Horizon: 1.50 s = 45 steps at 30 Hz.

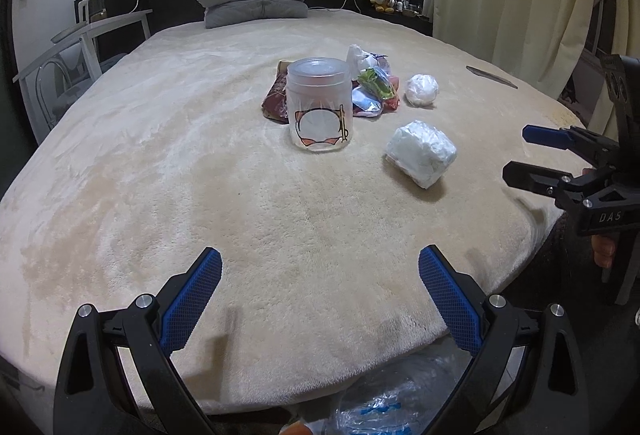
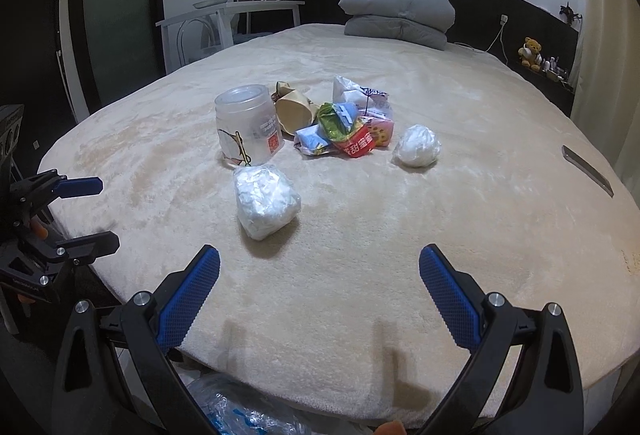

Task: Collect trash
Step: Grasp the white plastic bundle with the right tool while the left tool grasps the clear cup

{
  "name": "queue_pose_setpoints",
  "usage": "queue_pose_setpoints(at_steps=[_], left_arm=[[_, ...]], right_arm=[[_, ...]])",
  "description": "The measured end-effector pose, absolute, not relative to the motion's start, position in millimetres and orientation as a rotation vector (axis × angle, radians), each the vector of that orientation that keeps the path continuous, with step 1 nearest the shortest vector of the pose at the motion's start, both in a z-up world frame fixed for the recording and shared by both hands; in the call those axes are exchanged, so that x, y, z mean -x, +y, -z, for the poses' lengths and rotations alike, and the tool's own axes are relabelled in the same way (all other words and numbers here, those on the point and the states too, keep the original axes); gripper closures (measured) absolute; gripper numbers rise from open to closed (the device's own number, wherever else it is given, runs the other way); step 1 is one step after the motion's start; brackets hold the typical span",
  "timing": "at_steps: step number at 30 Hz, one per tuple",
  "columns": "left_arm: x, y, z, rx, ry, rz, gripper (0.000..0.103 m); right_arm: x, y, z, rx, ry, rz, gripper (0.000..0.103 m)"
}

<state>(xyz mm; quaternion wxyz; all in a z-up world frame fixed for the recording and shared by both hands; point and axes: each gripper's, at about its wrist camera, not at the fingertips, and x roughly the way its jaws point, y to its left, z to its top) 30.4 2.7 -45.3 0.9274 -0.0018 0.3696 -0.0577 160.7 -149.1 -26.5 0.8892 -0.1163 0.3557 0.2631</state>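
Both grippers wide open, empty, hovering over the bed's (image 1: 200, 171) near edge: left gripper (image 1: 320, 267), right gripper (image 2: 320, 267). Trash sits mid-bed. Plastic-wrapped white bundle (image 2: 266, 201) is nearest, at 11 o'clock from the right gripper, probably the first pick. Behind it a clear lidded jar (image 2: 248, 123) with a cartoon print and a small red label, unreadable. Snack wrapper pile (image 2: 344, 127) at 12 o'clock shows red Chinese lettering. White wad (image 2: 417, 146) at 1 o'clock. Clear plastic bag (image 2: 240, 411) waits below the bed edge, likely the collection bag.
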Motion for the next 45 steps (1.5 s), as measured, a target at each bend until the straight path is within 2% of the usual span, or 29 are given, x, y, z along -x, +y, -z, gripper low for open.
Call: queue_pose_setpoints(at_steps=[11,13,15,17,18,20,45], left_arm=[[-72.1,18.2,54.0,0.044,0.779,0.099,0.006],[-78.8,20.6,54.2,0.046,0.778,0.103,0.006],[-84.7,22.4,54.1,0.044,0.776,0.106,0.006],[-90.0,25.0,54.7,0.051,0.774,0.110,0.006],[-92.8,26.2,55.4,0.053,0.775,0.111,0.006],[-96.4,27.4,55.9,0.054,0.773,0.118,0.006],[-149.5,10.2,46.3,0.077,0.752,0.232,0.006]], right_arm=[[-195.3,-121.4,45.1,0.257,0.800,-0.617,0.009],[-201.0,-115.0,48.6,0.261,0.814,-0.633,0.023],[-207.1,-108.3,53.0,0.263,0.832,-0.653,0.024],[-212.1,-103.8,55.9,0.239,0.856,-0.690,0.032],[-214.1,-102.4,56.6,0.231,0.863,-0.705,0.041],[-214.0,-99.6,55.4,0.236,0.860,-0.717,0.052],[-209.0,-150.0,38.9,0.129,0.829,-0.665,0.053]])
